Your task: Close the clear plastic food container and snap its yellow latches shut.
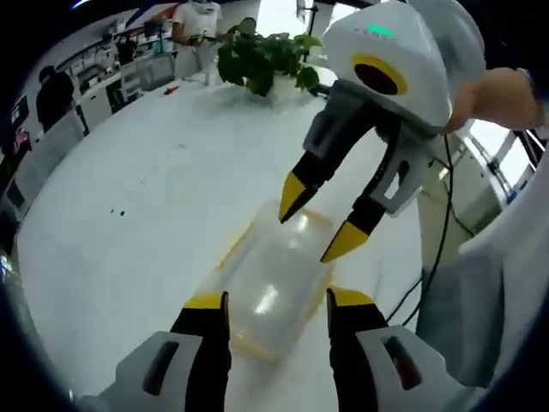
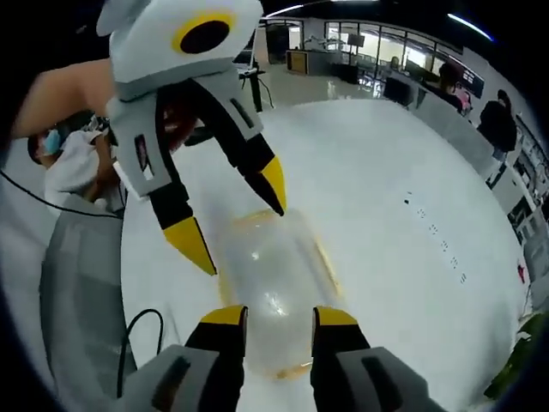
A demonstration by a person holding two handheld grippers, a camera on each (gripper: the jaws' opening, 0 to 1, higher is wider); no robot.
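Clear plastic container (image 1: 273, 287) with yellow latches lies lid-down on the white table (image 1: 129, 215), low in the middle of both views.

Left gripper (image 1: 279, 311) stands at its near end, jaws spread past the container's width. Right gripper (image 1: 316, 232) hangs over the far end from the upper right, yellow tips parted, just above the lid. A potted plant (image 1: 266, 58) stands at the table's far edge.
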